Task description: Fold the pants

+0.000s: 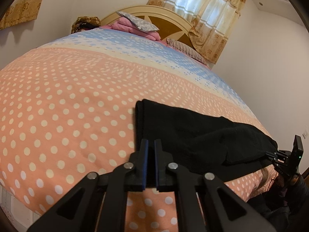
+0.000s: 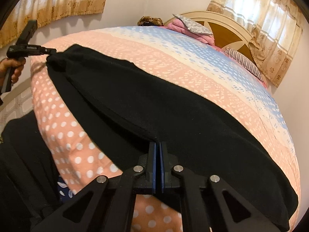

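Both grippers, left [image 1: 151, 145] and right [image 2: 158, 147], are clenched on the pants [image 2: 154, 100] lying on the bed [image 1: 58, 106]. Lift the 2 edges evenly, I think, so the fold stays straight.

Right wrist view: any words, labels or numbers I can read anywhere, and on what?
Side of the left gripper: a short line of pale print, too small and blurred to read.
Black pants, bedspread, curtains: no text, only patterns.
Left wrist view: nothing readable either.
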Motion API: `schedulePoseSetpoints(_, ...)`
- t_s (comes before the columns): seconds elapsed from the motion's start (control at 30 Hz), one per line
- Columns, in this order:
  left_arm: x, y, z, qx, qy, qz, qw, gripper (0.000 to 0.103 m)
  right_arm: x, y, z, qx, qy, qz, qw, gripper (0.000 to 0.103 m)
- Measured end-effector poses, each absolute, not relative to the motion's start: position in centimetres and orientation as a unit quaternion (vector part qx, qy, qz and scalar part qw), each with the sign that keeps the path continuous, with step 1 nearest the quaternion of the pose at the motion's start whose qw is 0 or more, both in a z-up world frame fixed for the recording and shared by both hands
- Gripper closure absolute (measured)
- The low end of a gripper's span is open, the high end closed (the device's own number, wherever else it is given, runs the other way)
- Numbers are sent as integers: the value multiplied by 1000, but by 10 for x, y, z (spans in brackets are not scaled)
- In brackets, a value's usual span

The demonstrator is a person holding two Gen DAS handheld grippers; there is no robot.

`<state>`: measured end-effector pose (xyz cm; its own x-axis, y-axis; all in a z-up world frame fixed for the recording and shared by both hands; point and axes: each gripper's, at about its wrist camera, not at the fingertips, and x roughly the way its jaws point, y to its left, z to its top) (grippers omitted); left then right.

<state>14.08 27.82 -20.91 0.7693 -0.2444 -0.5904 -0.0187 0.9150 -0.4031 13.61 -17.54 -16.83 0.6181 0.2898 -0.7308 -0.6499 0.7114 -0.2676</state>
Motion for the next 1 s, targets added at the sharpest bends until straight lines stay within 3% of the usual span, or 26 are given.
schedulePoseSetpoints(0.27,131,280,-204,-208,330,-76,918,94,125,-181,-165,-258,344,272,860,101)
schedulePoseSetpoints(0.37,130,274,-207,-207,338,-89,914,77,129,-179,-174,-264,346,264,861,101)
schedulePoseSetpoints(0.43,131,271,-209,-204,344,-85,913,50,131,-177,-178,-262,347,262,861,101)
schedulePoseSetpoints(0.5,133,270,-212,-210,345,-86,911,47,132,-175,-181,-262,348,263,861,100)
schedulePoseSetpoints(0.57,137,267,-215,-207,350,-87,910,49,132,-176,-183,-265,348,263,860,100)
schedulePoseSetpoints(0.63,140,263,-218,-189,358,-78,911,76,132,-177,-184,-264,350,263,859,100)
schedulePoseSetpoints(0.73,140,268,-218,-185,359,-73,912,93,132,-181,-182,-260,349,264,861,100)
schedulePoseSetpoints(1.0,130,276,-207,-190,349,-74,915,95,122,-186,-161,-236,331,272,872,101)
